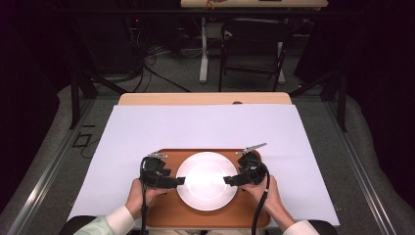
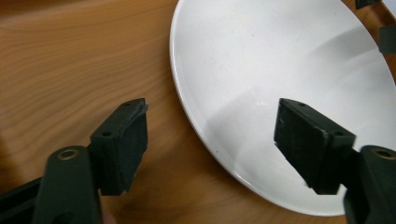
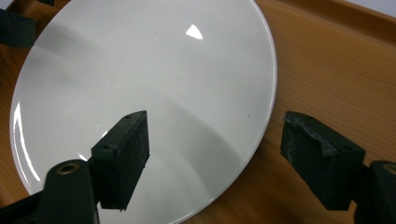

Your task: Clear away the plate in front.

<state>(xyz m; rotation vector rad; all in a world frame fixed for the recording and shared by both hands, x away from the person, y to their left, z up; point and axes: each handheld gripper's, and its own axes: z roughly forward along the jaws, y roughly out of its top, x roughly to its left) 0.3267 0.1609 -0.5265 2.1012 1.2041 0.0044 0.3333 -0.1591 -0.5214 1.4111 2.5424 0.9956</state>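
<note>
An empty white plate lies in the middle of a wooden tray. My left gripper is at the plate's left rim and my right gripper at its right rim, each held by a hand. In the left gripper view the left gripper is open: one jaw is over the tray, the other over the plate. In the right gripper view the right gripper is open too, straddling the rim of the plate with its outer jaw above the tray. Neither holds anything.
The tray sits at the near edge of a white sheet that covers the table. A strip of bare wood shows at the far edge. Beyond stand a dark chair and another table's leg.
</note>
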